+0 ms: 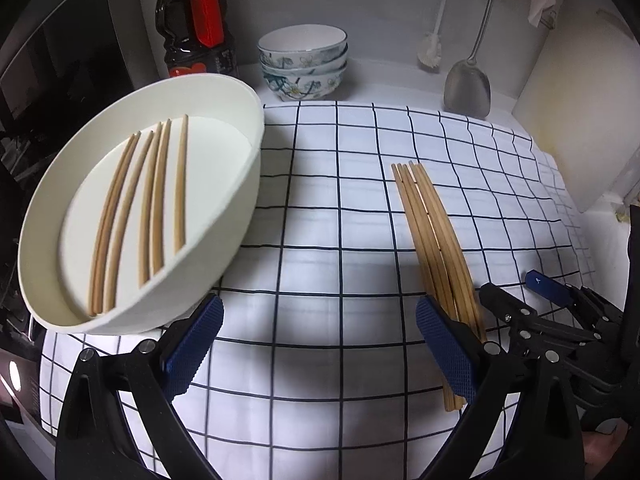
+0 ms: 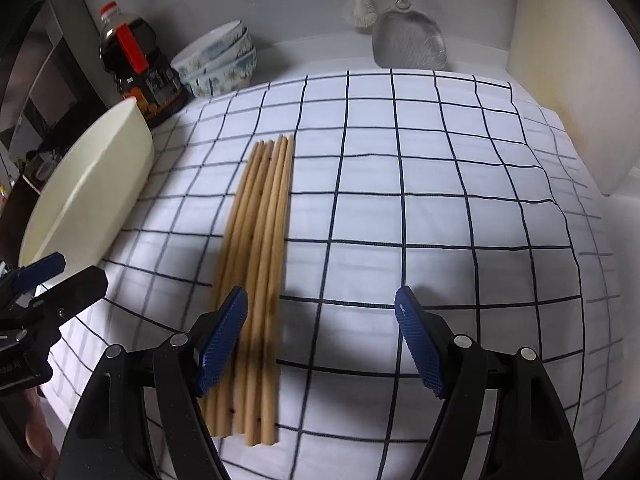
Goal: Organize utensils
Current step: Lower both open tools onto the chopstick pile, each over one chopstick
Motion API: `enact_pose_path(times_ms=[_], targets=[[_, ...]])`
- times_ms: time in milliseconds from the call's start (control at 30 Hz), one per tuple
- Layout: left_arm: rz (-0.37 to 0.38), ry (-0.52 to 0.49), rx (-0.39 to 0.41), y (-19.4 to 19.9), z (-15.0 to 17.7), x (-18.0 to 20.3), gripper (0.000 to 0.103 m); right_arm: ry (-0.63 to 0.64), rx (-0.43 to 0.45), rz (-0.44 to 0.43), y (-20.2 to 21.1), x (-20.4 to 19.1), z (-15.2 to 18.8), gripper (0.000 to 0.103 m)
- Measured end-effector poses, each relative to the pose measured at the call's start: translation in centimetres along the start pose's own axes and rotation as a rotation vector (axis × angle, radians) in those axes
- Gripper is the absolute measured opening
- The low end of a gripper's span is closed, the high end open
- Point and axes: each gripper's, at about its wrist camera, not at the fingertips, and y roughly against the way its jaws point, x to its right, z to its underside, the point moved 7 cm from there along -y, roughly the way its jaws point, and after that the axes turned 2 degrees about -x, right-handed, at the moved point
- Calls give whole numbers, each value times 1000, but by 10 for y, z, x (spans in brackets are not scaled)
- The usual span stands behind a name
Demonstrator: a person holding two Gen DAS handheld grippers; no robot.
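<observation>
A white oval tray [image 1: 224, 240] stands at the left on the checked cloth [image 1: 332, 208] and holds several wooden chopsticks [image 1: 148, 208]. A bundle of several more chopsticks [image 1: 436, 240] lies on the cloth to the right; it also shows in the right wrist view [image 2: 260, 264]. My left gripper [image 1: 320, 344] is open and empty, between the tray and the bundle. My right gripper [image 2: 320, 340] is open and empty, low over the near end of the bundle, its left finger [image 2: 222, 344] beside the chopsticks. The tray's outer wall [image 2: 96, 192] shows at the left of that view.
At the back stand a dark sauce bottle [image 1: 192, 28], stacked patterned bowls [image 1: 304, 60], a metal spatula [image 1: 468, 84] and a white brush [image 1: 432, 48]. A pale cutting board [image 1: 576, 112] leans at the right. The right gripper's body [image 1: 560, 312] shows beside my left gripper.
</observation>
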Motion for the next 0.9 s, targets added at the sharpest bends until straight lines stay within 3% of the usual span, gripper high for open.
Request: enact_pose_path(times_ms=[767,900], targets=[[-15,-12,-31,-31,7,28,95,175,-1,115,-15,3,1,73],[-13,-23,-44,-37,9,32,95,158,6,116,-15,14,-3,73]])
